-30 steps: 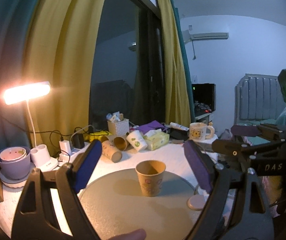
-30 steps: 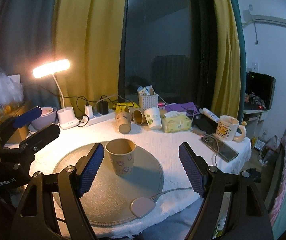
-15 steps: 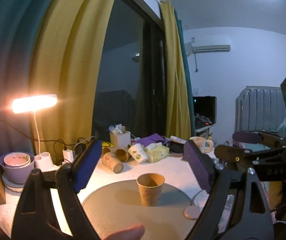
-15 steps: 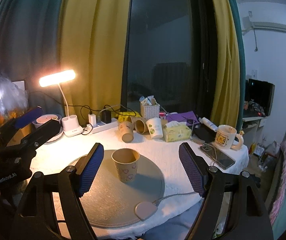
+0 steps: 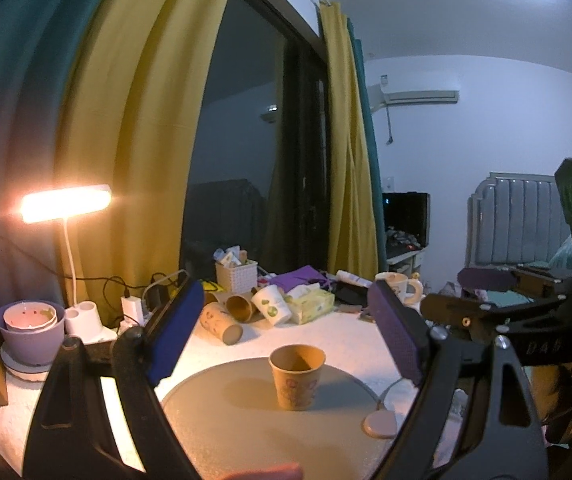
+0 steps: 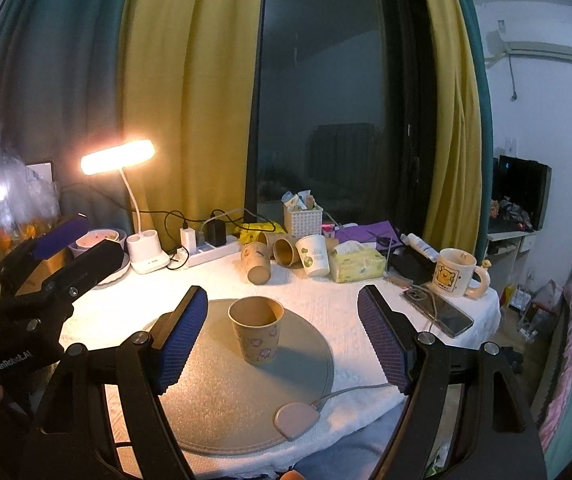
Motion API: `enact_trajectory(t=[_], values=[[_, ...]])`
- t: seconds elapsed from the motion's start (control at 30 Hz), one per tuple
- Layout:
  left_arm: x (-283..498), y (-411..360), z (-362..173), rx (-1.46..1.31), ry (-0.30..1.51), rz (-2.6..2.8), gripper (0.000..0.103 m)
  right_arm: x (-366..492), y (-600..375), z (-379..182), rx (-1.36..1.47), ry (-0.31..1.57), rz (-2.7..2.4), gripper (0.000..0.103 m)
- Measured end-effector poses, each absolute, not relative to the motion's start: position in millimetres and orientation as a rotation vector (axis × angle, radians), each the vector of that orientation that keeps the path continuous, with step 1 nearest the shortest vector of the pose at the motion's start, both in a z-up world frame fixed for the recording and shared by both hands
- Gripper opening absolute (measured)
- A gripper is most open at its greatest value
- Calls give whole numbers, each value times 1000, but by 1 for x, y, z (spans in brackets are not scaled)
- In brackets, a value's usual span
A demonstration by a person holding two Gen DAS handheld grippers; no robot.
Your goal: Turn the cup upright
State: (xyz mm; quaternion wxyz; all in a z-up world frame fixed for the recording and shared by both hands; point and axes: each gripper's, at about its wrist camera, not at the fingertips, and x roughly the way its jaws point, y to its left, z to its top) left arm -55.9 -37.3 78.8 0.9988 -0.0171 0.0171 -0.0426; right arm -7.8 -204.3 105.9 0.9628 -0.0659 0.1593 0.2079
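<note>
A brown paper cup (image 5: 297,376) with a printed pattern stands upright, mouth up, on a round grey mat (image 5: 246,432). It also shows in the right wrist view (image 6: 256,335) on the same mat (image 6: 222,404). My left gripper (image 5: 286,336) is open and empty, held back from the cup and above the mat. My right gripper (image 6: 284,340) is open and empty, also drawn back from the cup. Each gripper appears at the edge of the other's view.
Several paper cups (image 6: 282,254) lie or stand at the back of the white table, with a tissue box (image 6: 359,266), a white basket (image 6: 303,220), a lit desk lamp (image 6: 118,156), a power strip (image 6: 206,250), a mug (image 6: 455,272) and a phone (image 6: 437,310). A pink puck with a cable (image 6: 297,420) lies at the mat's front edge.
Both grippers have risen and pulled back from the cup, staying open. The cup has not moved.
</note>
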Motion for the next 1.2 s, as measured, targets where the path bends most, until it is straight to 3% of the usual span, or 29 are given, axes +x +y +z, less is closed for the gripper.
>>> enact_trajectory(t=[1.2], values=[[-54, -36, 78, -50, 47, -80, 85, -2, -205, 95, -132, 348, 434, 80]])
